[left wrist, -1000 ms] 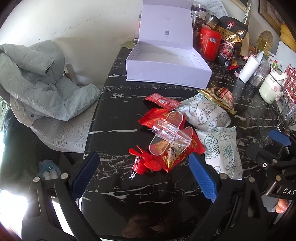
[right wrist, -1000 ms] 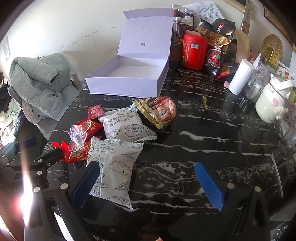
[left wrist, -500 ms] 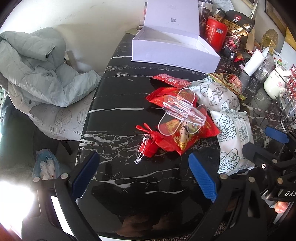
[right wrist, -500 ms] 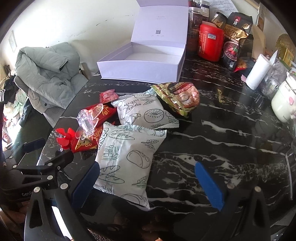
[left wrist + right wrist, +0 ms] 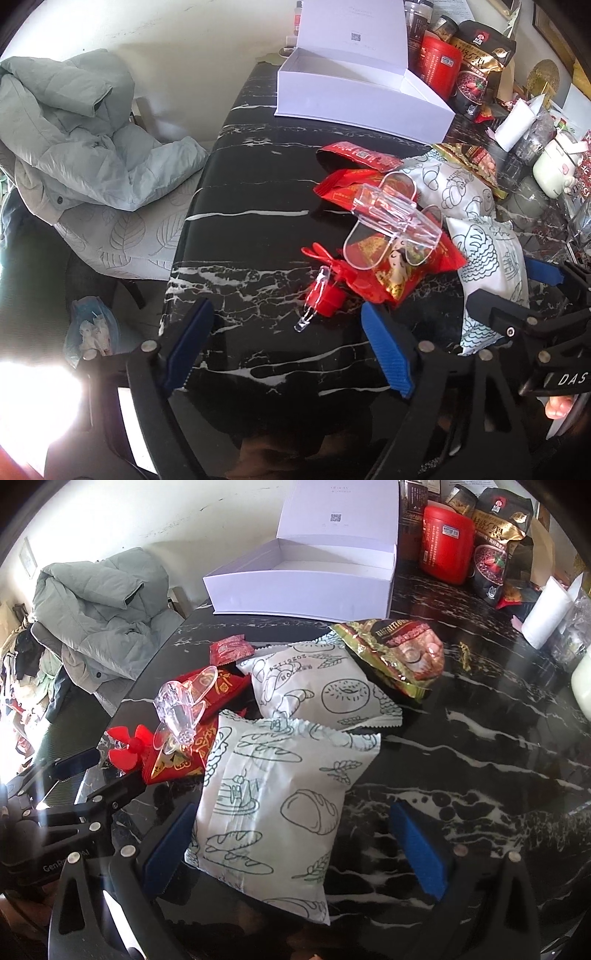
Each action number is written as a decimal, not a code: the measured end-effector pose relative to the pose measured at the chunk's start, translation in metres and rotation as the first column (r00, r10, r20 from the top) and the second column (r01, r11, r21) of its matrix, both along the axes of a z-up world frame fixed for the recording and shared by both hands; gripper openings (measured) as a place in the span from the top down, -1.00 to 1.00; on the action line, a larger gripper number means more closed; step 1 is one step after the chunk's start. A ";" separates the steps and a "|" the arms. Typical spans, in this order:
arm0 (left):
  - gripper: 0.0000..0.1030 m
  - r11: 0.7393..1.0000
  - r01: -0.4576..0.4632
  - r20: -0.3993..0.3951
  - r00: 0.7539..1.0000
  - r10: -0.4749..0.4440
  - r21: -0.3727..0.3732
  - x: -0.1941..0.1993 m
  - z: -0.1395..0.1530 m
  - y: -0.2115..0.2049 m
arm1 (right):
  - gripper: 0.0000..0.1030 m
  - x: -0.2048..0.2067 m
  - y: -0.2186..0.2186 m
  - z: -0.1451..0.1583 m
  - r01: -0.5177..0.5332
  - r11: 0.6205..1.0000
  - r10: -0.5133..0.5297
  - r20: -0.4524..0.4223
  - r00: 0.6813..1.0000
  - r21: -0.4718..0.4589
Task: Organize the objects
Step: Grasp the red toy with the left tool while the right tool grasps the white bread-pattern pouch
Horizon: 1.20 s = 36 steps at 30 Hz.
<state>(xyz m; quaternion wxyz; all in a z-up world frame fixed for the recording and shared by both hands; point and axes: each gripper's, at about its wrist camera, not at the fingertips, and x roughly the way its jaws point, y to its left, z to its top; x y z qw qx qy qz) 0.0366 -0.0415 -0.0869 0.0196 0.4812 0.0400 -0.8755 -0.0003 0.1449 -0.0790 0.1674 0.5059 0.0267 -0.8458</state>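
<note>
Two grippers hang over a black desk point(image 5: 255, 192) with snacks piled on it. The left gripper point(image 5: 284, 343) has its jaws apart but closing, with nothing between them, just bare desk. A little red fan point(image 5: 325, 291) with a clear clip lies just past the tips. The right gripper point(image 5: 295, 834) has its jaws wide apart, and the near end of a white bread bag point(image 5: 280, 794) lies between them, not pinched yet.

Beside that bag lie a second white bag point(image 5: 317, 690), a gold snack bag point(image 5: 402, 653), some red packets point(image 5: 373, 258) and a clear plastic clip point(image 5: 395, 218) resting on top of the red ones. An open white box point(image 5: 354, 92) sits at the far end of the desk, empty as far as I can see. It looks like the place where things should go.

To do this well, I think the right gripper should go lower and squeeze the bread bag gently, because it is soft and puffy. The left one should move forward to reach the fan before it shuts. The clear clip could slide off if the red packets get bumped.
</note>
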 end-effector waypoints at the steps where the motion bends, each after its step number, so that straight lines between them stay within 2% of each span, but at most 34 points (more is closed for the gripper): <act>1: -0.45 1.000 0.007 0.004 1.000 -0.007 0.005 -0.001 -0.001 0.001 | -1.00 0.000 0.000 0.000 -0.001 1.000 0.001 0.002 1.000 -0.001; 5: -0.27 1.000 0.030 -0.015 0.999 -0.030 -0.002 -0.004 -0.001 0.006 | -1.00 -0.002 0.004 -0.002 -0.001 1.000 0.001 0.014 1.000 -0.024; 8: 0.06 0.999 0.036 -0.029 0.999 -0.036 0.006 -0.004 0.001 0.007 | -0.91 -0.003 0.008 -0.003 -0.001 0.998 0.003 0.032 0.999 -0.055; 14: 0.46 0.999 0.053 -0.040 0.998 -0.053 0.005 -0.003 0.001 0.010 | -0.62 -0.001 0.009 -0.003 -0.017 0.997 0.021 0.045 0.999 -0.075; 16: 0.57 0.998 0.059 -0.039 0.998 -0.058 0.021 -0.002 0.001 0.011 | -0.34 0.001 0.010 -0.002 -0.030 0.996 0.033 0.043 0.999 -0.085; 19: 0.60 0.998 0.060 -0.035 0.998 -0.059 0.037 0.000 0.002 0.012 | -0.25 0.003 0.013 -0.001 -0.035 0.994 0.039 0.041 0.998 -0.100; 25: 0.60 0.995 0.056 -0.029 0.998 -0.053 0.082 0.008 0.003 0.011 | -0.19 0.011 0.021 0.001 -0.024 0.995 0.027 0.032 0.999 -0.100; 36: 0.60 0.997 0.061 -0.075 0.996 -0.057 0.053 0.023 0.025 0.024 | -0.18 0.028 0.038 0.012 -0.037 0.992 0.036 -0.006 0.999 -0.120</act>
